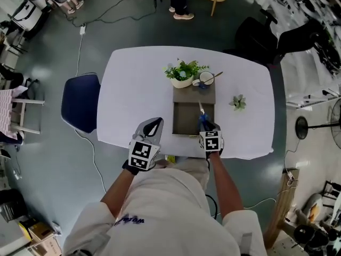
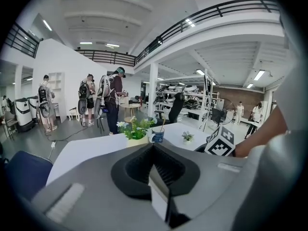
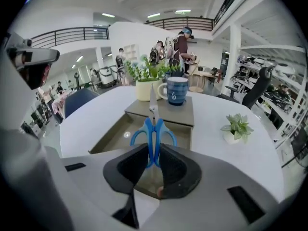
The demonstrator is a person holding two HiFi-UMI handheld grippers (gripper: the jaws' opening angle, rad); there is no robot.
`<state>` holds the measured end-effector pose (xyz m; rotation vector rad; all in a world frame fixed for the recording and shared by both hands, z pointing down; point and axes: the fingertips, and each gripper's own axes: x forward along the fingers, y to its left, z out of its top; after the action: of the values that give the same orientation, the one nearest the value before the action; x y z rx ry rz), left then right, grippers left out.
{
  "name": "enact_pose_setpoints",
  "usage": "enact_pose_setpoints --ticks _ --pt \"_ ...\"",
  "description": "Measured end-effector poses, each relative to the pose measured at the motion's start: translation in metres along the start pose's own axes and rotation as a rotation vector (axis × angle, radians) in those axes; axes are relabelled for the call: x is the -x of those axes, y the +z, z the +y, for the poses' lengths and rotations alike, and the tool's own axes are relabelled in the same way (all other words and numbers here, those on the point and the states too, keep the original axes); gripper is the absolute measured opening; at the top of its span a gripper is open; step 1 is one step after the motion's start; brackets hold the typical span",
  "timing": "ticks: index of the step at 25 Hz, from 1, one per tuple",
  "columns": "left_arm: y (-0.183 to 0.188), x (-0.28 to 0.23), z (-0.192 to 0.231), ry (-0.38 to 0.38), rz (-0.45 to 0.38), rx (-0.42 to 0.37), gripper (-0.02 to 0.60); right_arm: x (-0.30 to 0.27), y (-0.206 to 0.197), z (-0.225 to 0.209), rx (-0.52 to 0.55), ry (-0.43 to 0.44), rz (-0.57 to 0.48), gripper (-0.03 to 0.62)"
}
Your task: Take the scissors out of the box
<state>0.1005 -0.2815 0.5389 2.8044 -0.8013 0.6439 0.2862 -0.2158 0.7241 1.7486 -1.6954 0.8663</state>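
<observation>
Blue-handled scissors (image 3: 153, 129) are held by the handles in my right gripper (image 3: 154, 153), blades pointing away and up over the open olive-brown drawer box (image 3: 122, 129). In the head view the scissors (image 1: 202, 116) hang above the box (image 1: 184, 119), with the right gripper (image 1: 209, 132) at its near right corner. My left gripper (image 1: 152, 129) hovers over the table's near edge, left of the box, jaws shut with nothing between them. In the left gripper view its jaws (image 2: 156, 170) meet and point across the table.
On the box's closed top stand a blue mug (image 3: 176, 90) and a potted plant (image 3: 147, 78). A small succulent (image 3: 236, 127) sits on the white table (image 1: 133, 89) to the right. A blue chair (image 1: 80, 103) stands at the table's left. People stand in the room beyond.
</observation>
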Motion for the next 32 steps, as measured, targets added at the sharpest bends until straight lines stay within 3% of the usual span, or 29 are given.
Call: enact_pose_setpoints --ticks 9,16,22,25,29,32 --pt "0.04 0.021 0.029 0.058 -0.086 -0.003 0.002 0.065 0.055 -0.008 -0.246 -0.051 -0.282 0.078" --pt "0.066 0.025 0.031 0.048 -0.13 -0.021 0.002 0.126 0.102 -0.012 -0.278 -0.076 -0.463 0.078" --pt "0.077 0.025 0.033 0.026 -0.171 0.036 0.002 0.173 0.133 -0.007 -0.287 -0.065 -0.608 0.08" --pt "0.09 0.028 0.027 0.014 -0.197 0.01 0.002 0.202 0.15 -0.008 -0.27 -0.076 -0.677 0.08" --pt "0.105 0.035 0.022 0.013 -0.225 -0.081 0.002 0.231 0.17 -0.012 -0.26 -0.097 -0.745 0.08" --pt "0.113 0.04 0.021 0.013 -0.249 -0.096 0.002 0.247 0.179 -0.015 -0.251 -0.113 -0.781 0.08"
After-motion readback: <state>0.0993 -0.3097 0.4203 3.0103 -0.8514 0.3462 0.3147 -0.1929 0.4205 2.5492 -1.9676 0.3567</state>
